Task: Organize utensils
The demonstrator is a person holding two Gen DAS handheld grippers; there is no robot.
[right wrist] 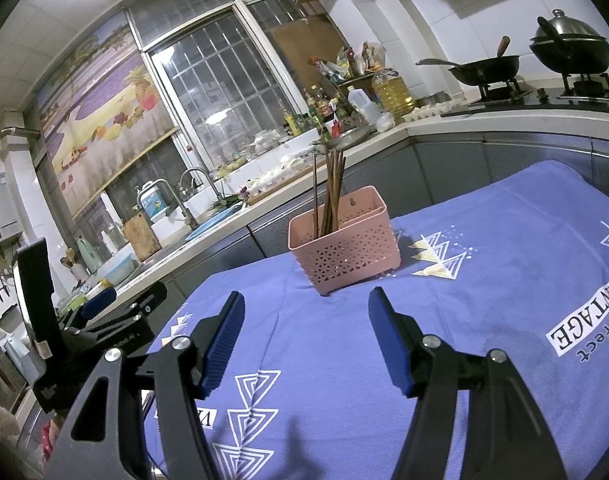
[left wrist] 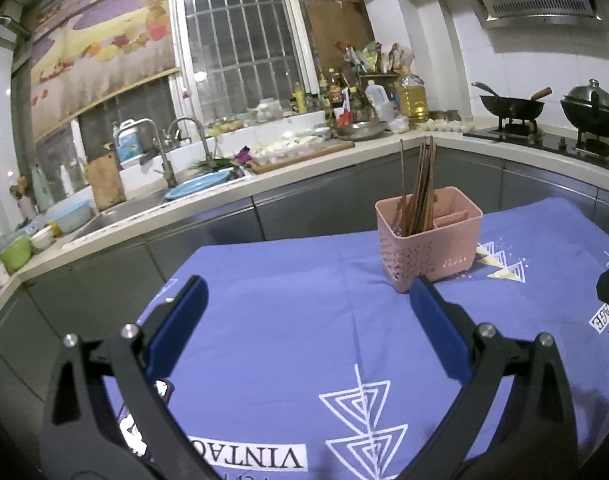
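Pink perforated basket; wooden chopsticks

The blue cloth on the table bears "VINTAGE" in a white label; below that label, small letters read "erfect", the first letters hidden.

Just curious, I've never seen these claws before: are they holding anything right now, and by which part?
Nothing is held. The left gripper and right gripper are both open and empty above the blue cloth.
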